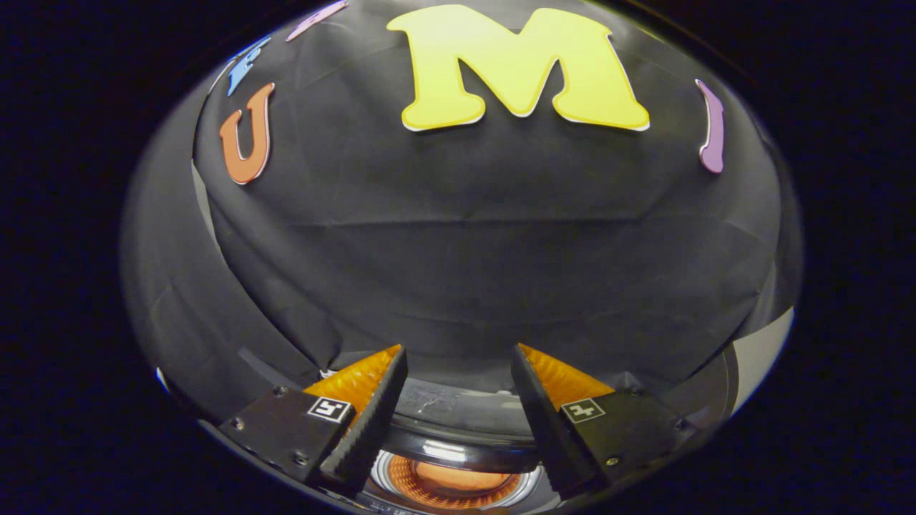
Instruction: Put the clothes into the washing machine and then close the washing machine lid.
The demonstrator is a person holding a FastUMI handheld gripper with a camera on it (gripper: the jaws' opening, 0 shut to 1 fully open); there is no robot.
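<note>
The round dark-rimmed washing machine (458,436) sits low and near, its open drum glowing orange inside, probably clothes already dropped in. The tool (458,390) hovers above it, fingers spread apart, empty, likely freed for the lid.

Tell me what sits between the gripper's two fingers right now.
In the gripper view, the open gripper grips nothing; through the gap below shows the washing machine's round opening, with something orange inside.

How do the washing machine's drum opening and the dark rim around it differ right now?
The drum opening glows orange and shows perforated metal; the dark rim is glossy black and smooth. The opening lies nearest, low between the fingers of the open gripper, which holds nothing; the rim curves beyond it. Both are round and partly hidden by the fingers.
</note>
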